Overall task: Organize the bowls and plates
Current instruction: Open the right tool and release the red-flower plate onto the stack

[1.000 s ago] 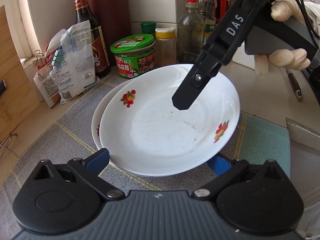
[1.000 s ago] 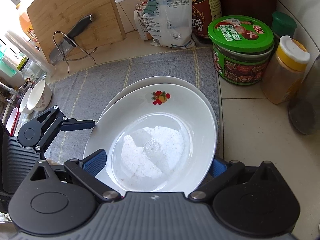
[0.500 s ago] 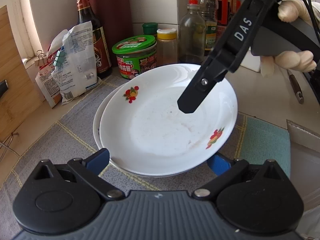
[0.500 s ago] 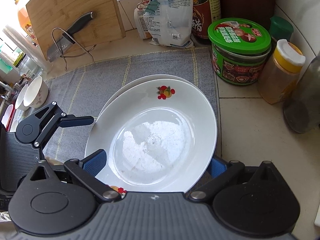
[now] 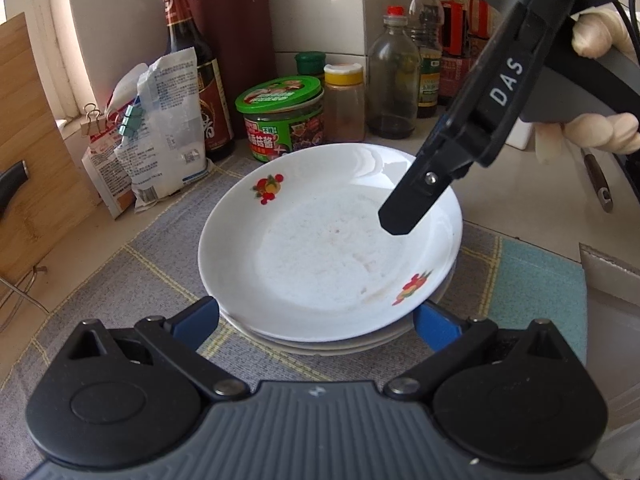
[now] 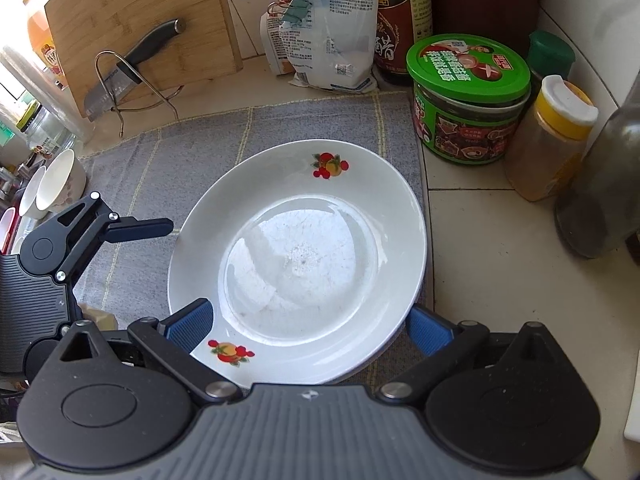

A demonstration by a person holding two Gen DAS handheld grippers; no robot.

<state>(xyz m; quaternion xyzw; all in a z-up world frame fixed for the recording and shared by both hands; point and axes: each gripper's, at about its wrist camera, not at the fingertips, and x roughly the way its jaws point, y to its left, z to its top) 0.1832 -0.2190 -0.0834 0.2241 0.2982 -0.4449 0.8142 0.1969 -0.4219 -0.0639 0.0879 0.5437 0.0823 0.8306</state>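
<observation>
- Bench (image 6: 500, 248) of pale tile fills both views, with a grey woven mat with yellow lines (image 6: 192, 152) spread across its middle.
- A bamboo cutting board (image 6: 140, 16) leans at the upper left of the right wrist view, a black-handled knife (image 6: 132, 68) resting in a wire stand before it.
- A white shallow plate with red fruit prints (image 5: 332, 248) lies at the centre of the left wrist view, stacked on other white plates (image 5: 340, 344) whose rims show beneath its lower edge.
- The left tongs (image 5: 316, 320) are spread wide, blue pads either side of the stack's near edge; contact cannot be told.
- The right tongs (image 6: 308, 328) are likewise spread wide around the plate's near rim.
- A green-lidded sauce jar (image 6: 468, 96) stands at the upper right, a yellow-capped spice bottle (image 6: 552, 136) just beside it.
- Small white bowls (image 6: 52, 184) sit at the left edge.
</observation>
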